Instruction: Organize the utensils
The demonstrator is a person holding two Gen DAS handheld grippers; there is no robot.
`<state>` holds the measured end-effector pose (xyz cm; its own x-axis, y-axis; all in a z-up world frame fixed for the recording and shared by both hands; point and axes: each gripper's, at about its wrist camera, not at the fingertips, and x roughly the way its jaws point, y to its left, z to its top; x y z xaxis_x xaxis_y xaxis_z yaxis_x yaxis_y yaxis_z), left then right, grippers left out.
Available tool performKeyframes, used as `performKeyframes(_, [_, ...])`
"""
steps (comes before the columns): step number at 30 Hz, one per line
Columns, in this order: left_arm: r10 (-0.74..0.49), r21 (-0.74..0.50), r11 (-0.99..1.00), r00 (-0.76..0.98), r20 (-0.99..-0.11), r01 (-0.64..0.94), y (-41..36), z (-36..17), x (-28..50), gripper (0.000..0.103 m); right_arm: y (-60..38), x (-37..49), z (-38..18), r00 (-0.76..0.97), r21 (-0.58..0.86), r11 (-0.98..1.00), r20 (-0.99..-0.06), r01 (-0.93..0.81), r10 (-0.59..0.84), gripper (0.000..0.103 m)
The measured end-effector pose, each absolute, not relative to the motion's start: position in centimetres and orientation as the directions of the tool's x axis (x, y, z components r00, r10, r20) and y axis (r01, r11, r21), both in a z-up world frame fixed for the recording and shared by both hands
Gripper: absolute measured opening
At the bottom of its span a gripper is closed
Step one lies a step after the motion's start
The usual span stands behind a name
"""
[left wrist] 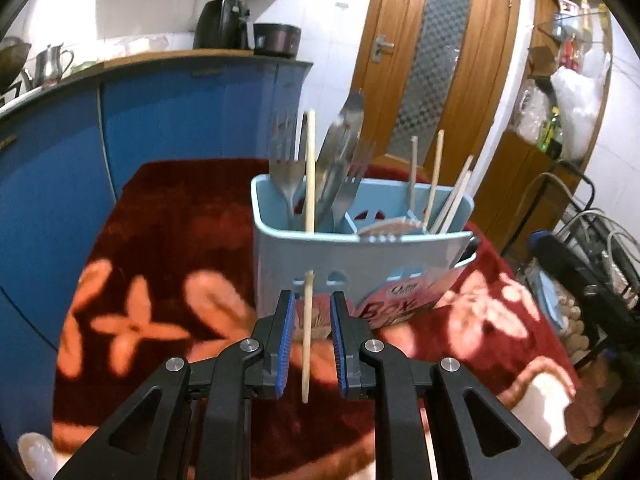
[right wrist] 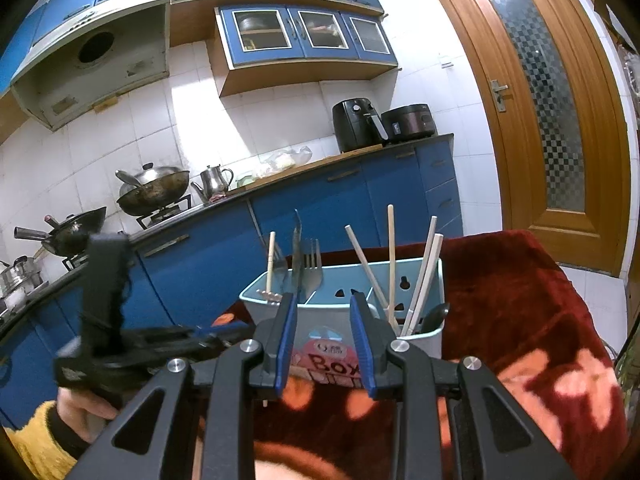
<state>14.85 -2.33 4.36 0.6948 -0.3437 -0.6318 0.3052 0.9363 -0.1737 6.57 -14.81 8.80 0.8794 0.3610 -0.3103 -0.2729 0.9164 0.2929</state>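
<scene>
A light blue utensil holder [left wrist: 320, 264] stands on the red flowered table cloth [left wrist: 160, 240]. Its left compartment holds forks [left wrist: 285, 176] and a metal spatula [left wrist: 340, 148]; its right compartment holds several chopsticks [left wrist: 438, 176]. A single wooden chopstick [left wrist: 308, 320] stands upright between my left gripper's [left wrist: 312, 300] open jaws, its top over the left compartment; the pads do not touch it. My right gripper [right wrist: 323, 304] is open and empty, just in front of the holder [right wrist: 344, 320]. The left gripper body [right wrist: 120, 340] shows at the left of the right wrist view.
Blue kitchen cabinets [left wrist: 160, 120] with a counter run behind the table, carrying an air fryer [right wrist: 356, 124], a cooker [right wrist: 408, 120], a kettle [right wrist: 214, 182] and woks [right wrist: 154, 190]. A wooden door [right wrist: 532, 100] stands at right. Cluttered shelves [left wrist: 568, 92] and cables [left wrist: 592, 240] lie right of the table.
</scene>
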Motion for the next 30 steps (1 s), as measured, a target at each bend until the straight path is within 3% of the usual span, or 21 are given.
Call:
performKeyframes(6, [-0.303,-0.155,0.949,0.67,-0.677,0.273,-2.3,2.4,15.9,0.018,-14.9,5.5,8.9,0.882,0.288,0.917,-0.302,-0.276,0.361,0.031])
performKeyframes(8, [-0.329,-0.179,0.94,0.644,-0.69,0.289,-2.3,1.8,16.1,0.004,-15.0,5.4,8.8,0.883,0.288,0.917,-0.301,-0.275,0.36,0.031])
performKeyframes(30, [-0.407,-0.269,0.905,0.487,-0.773,0.33,-0.6,0.0,10.7,0.004,-15.0,5.3,8.1,0.875,0.314,0.907,-0.304,-0.28,0.375,0.031])
